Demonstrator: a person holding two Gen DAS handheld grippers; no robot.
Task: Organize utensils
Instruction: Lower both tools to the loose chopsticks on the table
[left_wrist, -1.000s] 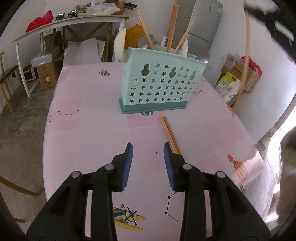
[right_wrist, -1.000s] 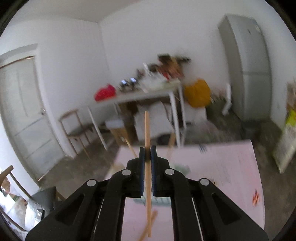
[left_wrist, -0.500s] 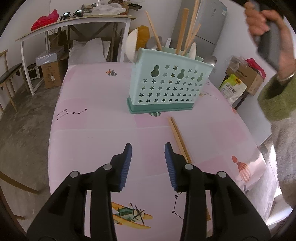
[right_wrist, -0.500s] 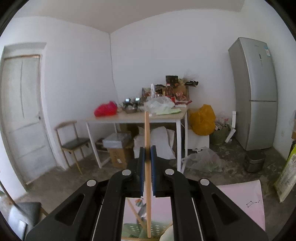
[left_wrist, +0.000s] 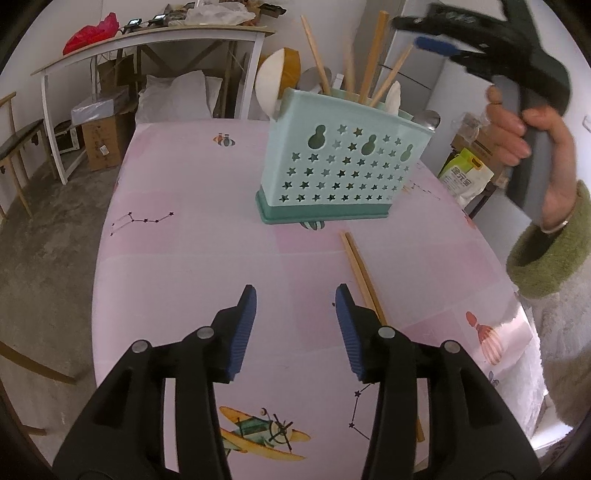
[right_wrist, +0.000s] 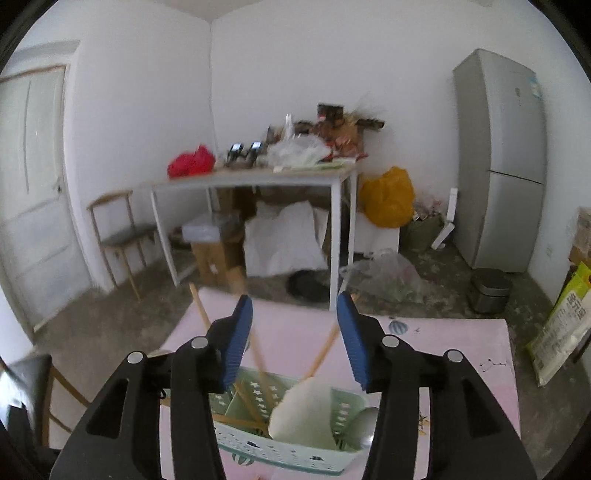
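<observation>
A mint green utensil holder with star holes stands on the pink table. Several wooden chopsticks and white spoons stick out of it. It also shows in the right wrist view, below the fingers. A pair of chopsticks lies flat on the table in front of the holder, beside my left gripper's right finger. My left gripper is open and empty, low over the table. My right gripper is open and empty above the holder; it also shows in the left wrist view.
A white side table piled with clutter stands behind, with boxes and bags under it. A grey fridge stands at the right, a wooden chair at the left. A feed sack sits on the floor.
My right gripper has opened and let go of the chopstick, which now stands in the holder. My left gripper has moved slightly closer to the lying chopsticks.
</observation>
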